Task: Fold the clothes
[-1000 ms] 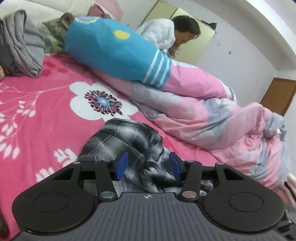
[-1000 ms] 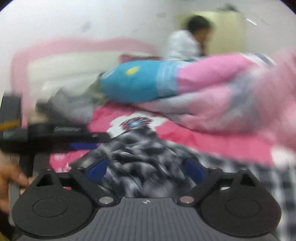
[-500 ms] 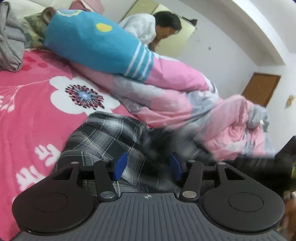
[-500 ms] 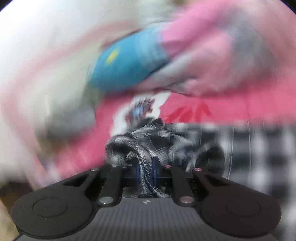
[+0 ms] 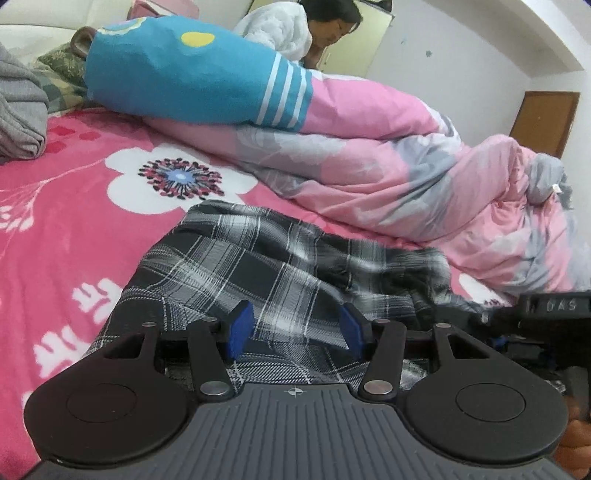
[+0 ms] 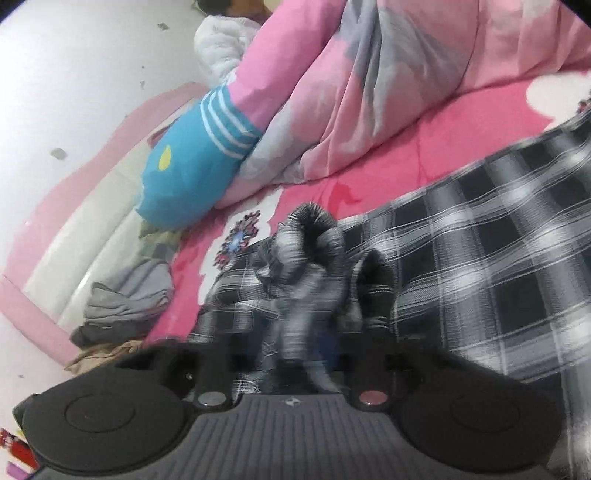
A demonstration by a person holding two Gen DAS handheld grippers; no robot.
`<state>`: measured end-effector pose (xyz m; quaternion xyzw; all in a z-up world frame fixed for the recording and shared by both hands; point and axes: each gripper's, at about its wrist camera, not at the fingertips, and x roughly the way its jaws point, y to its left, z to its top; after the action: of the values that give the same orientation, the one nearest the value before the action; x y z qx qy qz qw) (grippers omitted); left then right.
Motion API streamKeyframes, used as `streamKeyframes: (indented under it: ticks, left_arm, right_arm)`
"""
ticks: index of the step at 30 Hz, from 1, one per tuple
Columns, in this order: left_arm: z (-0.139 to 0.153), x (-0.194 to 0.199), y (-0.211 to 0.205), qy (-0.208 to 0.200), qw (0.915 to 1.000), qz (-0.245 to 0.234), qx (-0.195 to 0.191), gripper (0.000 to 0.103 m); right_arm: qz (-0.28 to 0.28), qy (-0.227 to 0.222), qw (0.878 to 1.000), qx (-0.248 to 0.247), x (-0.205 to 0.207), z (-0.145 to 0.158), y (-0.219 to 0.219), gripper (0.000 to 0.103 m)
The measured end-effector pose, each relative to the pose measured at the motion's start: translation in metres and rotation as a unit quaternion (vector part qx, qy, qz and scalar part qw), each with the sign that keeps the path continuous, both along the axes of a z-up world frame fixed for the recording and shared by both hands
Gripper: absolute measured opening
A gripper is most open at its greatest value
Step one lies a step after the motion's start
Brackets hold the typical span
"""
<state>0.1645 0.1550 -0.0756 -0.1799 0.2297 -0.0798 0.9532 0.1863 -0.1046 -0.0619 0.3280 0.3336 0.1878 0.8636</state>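
Observation:
A black-and-white plaid garment (image 5: pixel 258 258) lies crumpled on the pink flowered bedsheet (image 5: pixel 55 221). My left gripper (image 5: pixel 293 326) hovers just over its near edge, blue pads apart, and the cloth runs flat beneath them without being pinched. In the right wrist view the plaid garment (image 6: pixel 480 258) spreads to the right, and a bunched fold of it stands up between the fingers of my right gripper (image 6: pixel 299 343). Those jaws are closing and pinch the fold. The view is tilted and blurred there. Part of the right gripper's black body (image 5: pixel 554 306) shows at the left wrist view's right edge.
A rolled pink, grey and blue quilt (image 5: pixel 369 147) runs along the far side of the bed. Folded grey clothes (image 5: pixel 18 110) sit at the far left by the headboard. A person in white (image 5: pixel 288 33) sits behind the quilt. A brown door (image 5: pixel 543 122) is at the right.
My right gripper went from wide open to pinched on a fold of the plaid cloth and rolled to one side. The garment now lies more spread out before the left gripper.

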Motion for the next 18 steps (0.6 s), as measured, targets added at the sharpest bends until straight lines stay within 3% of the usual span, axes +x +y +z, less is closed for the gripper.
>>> streamKeyframes:
  ticks: [3, 7, 10, 12, 18]
  left_arm:
    - [0.001, -0.001, 0.001, -0.005, 1.0000, -0.002, -0.004, 0.052]
    - [0.000, 0.000, 0.000, -0.004, 1.0000, -0.003, -0.008, 0.052]
    - [0.000, 0.001, -0.001, -0.006, 0.9999, -0.008, -0.009, 0.052]
    - [-0.001, 0.002, -0.005, -0.003, 0.9999, -0.010, 0.001, 0.052]
    - [-0.004, 0.005, -0.016, 0.011, 0.9990, -0.010, 0.041, 0.052]
  right_arm:
    - [0.002, -0.002, 0.998, 0.060, -0.012, 0.006, -0.006, 0.010]
    - [0.005, 0.039, 0.995, 0.097, -0.016, -0.015, -0.004, 0.010]
    - [0.002, 0.033, 0.991, 0.132, -0.023, -0.015, -0.010, 0.010]
    - [0.003, 0.018, 0.992, 0.122, -0.026, -0.009, -0.011, 0.010]
    - [-0.038, 0.054, 0.995, 0.076, -0.026, -0.032, -0.034, 0.013]
